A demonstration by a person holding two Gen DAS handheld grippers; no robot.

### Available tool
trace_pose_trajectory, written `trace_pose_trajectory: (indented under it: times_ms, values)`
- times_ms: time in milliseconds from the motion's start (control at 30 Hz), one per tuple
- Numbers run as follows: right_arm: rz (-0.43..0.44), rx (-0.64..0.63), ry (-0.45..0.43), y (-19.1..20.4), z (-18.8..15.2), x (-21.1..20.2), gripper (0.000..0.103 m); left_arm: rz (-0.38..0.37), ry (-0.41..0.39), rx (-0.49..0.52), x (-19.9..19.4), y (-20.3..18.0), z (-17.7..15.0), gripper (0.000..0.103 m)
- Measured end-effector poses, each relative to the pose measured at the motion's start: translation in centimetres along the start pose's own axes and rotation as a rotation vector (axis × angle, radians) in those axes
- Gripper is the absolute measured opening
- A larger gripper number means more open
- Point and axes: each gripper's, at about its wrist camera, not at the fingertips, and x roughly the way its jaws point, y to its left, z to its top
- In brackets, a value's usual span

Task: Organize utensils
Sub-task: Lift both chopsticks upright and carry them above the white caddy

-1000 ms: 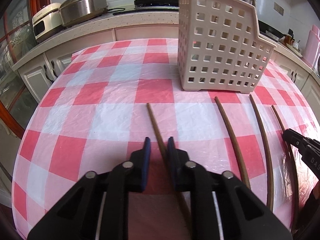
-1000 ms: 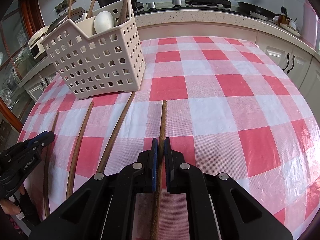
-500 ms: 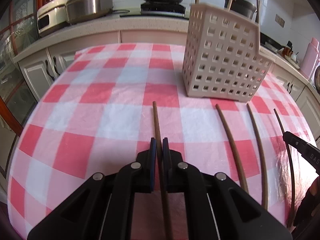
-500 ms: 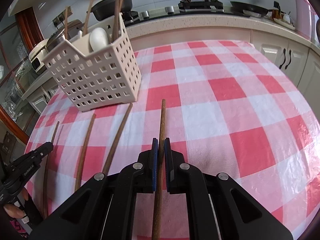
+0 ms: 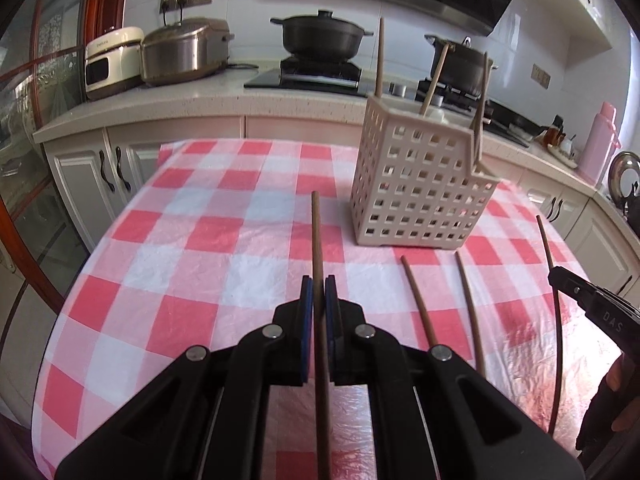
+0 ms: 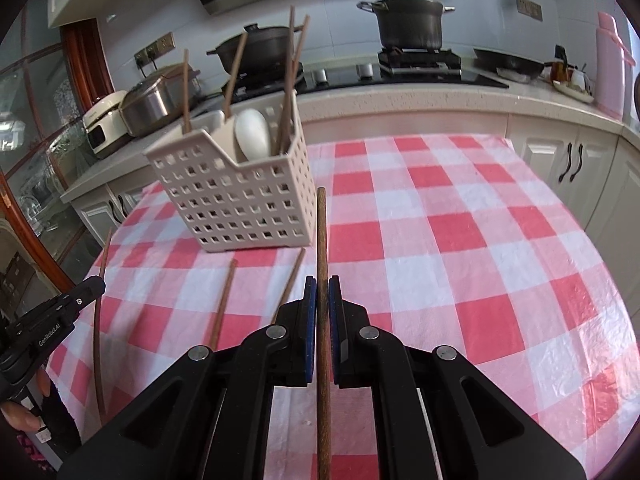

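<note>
My left gripper (image 5: 319,285) is shut on a brown chopstick (image 5: 316,232), held off the checked cloth with its tip pointing toward the beige perforated basket (image 5: 420,184). My right gripper (image 6: 322,284) is shut on another brown chopstick (image 6: 321,232), also lifted, just right of the basket (image 6: 240,200). The basket holds several upright chopsticks and a white spoon (image 6: 252,136). Two loose chopsticks (image 5: 420,300) (image 5: 470,312) lie on the cloth in front of the basket, between the grippers. Each view shows the other gripper at its edge (image 5: 560,278) (image 6: 96,284).
The table with the red-and-white checked cloth (image 6: 460,240) drops off at its left and right edges. Behind it runs a counter (image 5: 200,104) with rice cookers (image 5: 180,56), a stove with black pots (image 5: 320,36) and a pink thermos (image 5: 600,140). White cabinets stand below.
The left jaws closed on the chopstick that lay between them. Both grippers then rose and tilted up, lifting their chopsticks off the cloth.
</note>
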Motion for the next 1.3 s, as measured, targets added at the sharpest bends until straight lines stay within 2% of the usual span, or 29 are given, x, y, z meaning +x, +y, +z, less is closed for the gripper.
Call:
trace_pose_trajectory:
  times_ms: [600,1300]
  values:
    - [0.014,-0.054,-0.111,2.2,0.6,-5.2,0.006,-0.023,-0.136,0.028,-6.1,-0.6,0.4,0.006]
    - [0.031,-0.076,-0.208,3.0,0.9,-9.8,0.006,-0.031,-0.238,0.063,-10.7,-1.9,0.5,0.006]
